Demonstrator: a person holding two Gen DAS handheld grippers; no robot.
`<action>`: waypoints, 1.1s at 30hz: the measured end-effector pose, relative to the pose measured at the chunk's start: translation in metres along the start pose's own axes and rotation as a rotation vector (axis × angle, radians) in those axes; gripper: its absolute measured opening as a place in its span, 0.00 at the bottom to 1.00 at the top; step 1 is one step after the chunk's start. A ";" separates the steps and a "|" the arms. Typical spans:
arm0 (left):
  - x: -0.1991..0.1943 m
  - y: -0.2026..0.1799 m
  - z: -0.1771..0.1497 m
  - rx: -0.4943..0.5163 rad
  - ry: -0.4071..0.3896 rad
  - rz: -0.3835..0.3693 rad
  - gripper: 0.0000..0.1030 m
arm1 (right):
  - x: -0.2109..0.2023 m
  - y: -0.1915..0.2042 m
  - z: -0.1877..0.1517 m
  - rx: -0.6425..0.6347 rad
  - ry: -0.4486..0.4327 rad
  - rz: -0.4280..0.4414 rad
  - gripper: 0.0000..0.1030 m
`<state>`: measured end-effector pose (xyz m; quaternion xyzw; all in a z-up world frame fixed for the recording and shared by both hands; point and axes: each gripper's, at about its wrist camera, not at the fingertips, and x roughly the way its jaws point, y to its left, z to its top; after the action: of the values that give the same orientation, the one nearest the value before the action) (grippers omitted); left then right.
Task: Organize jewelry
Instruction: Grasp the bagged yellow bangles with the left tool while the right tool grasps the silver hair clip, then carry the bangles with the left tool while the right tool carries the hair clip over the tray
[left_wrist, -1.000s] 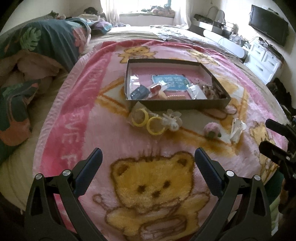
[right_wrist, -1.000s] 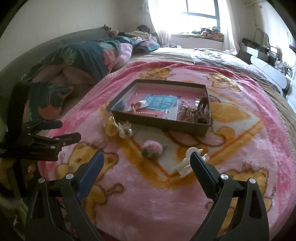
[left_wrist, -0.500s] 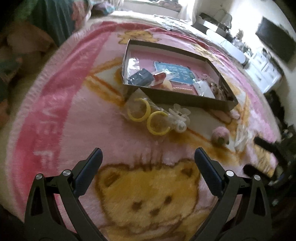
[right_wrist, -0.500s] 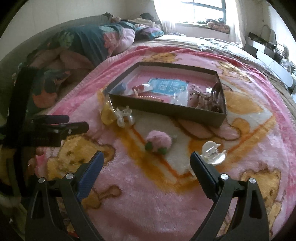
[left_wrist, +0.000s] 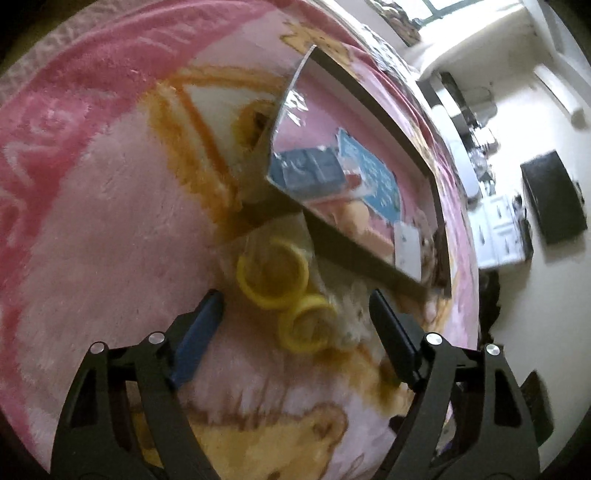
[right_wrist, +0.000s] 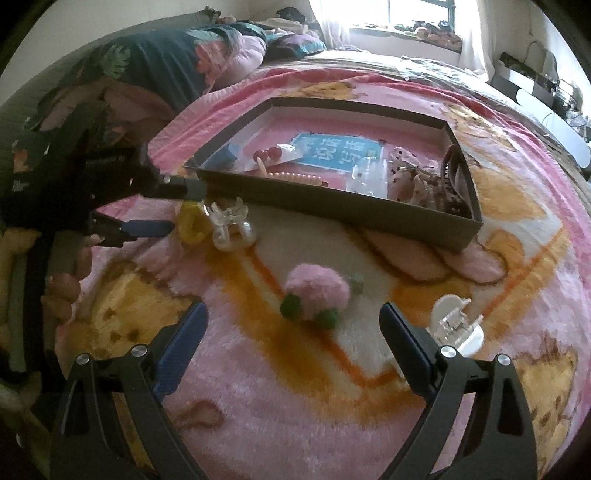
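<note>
Both hands have dropped closer to the pink fleece teddy-bear blanket (right_wrist: 258, 406) since a second ago, the left one rolling sideways as it went. The left gripper (left_wrist: 295, 306) is closing, its jaws on either side of the two yellow plastic rings in a clear bag (left_wrist: 273, 273), which lie against the shallow dark cardboard box (right_wrist: 332, 210); the pads are not pressing yet. The right gripper (right_wrist: 291, 325) stands wide open and empty, with the fuzzy pink pom-pom hair tie (right_wrist: 317, 291) between its fingers and a clear plastic claw clip (right_wrist: 456, 325) just beside.
</note>
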<state>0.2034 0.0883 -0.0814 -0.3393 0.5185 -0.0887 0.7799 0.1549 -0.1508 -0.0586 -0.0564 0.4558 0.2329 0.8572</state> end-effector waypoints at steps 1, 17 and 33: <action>0.002 0.000 0.002 -0.009 -0.002 0.004 0.68 | 0.004 0.000 0.002 -0.003 0.004 -0.006 0.90; -0.014 -0.006 0.002 0.032 -0.032 0.080 0.40 | 0.031 0.009 0.001 -0.058 0.059 0.023 0.43; -0.062 -0.042 -0.022 0.176 -0.131 0.161 0.40 | -0.025 0.005 -0.005 -0.020 -0.025 0.154 0.26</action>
<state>0.1659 0.0778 -0.0142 -0.2318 0.4823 -0.0488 0.8434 0.1374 -0.1566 -0.0406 -0.0269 0.4457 0.3031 0.8419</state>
